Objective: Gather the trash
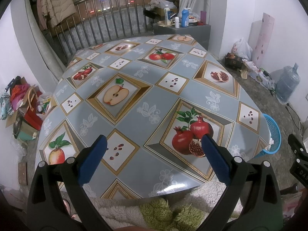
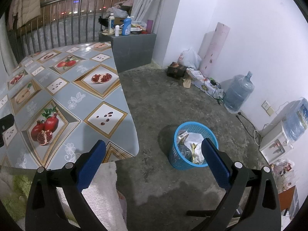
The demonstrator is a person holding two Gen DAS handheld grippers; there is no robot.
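Observation:
A blue plastic waste basket [image 2: 178,154] stands on the concrete floor right of the table, holding white paper, a clear bottle and other trash [image 2: 192,146]. It also shows in the left wrist view [image 1: 274,132] at the table's right edge. My right gripper [image 2: 153,146] is open and empty, above the floor just left of the basket. My left gripper [image 1: 154,140] is open and empty above the near part of the table [image 1: 134,100], which has a fruit-print cloth. No loose trash shows on the table.
A grey cabinet [image 2: 134,50] with bottles stands behind the table by a railing. A water jug [image 2: 238,92], bags and cables line the right wall. A dispenser [image 2: 275,140] stands at the far right. Boxes and clothes [image 1: 23,104] lie left of the table.

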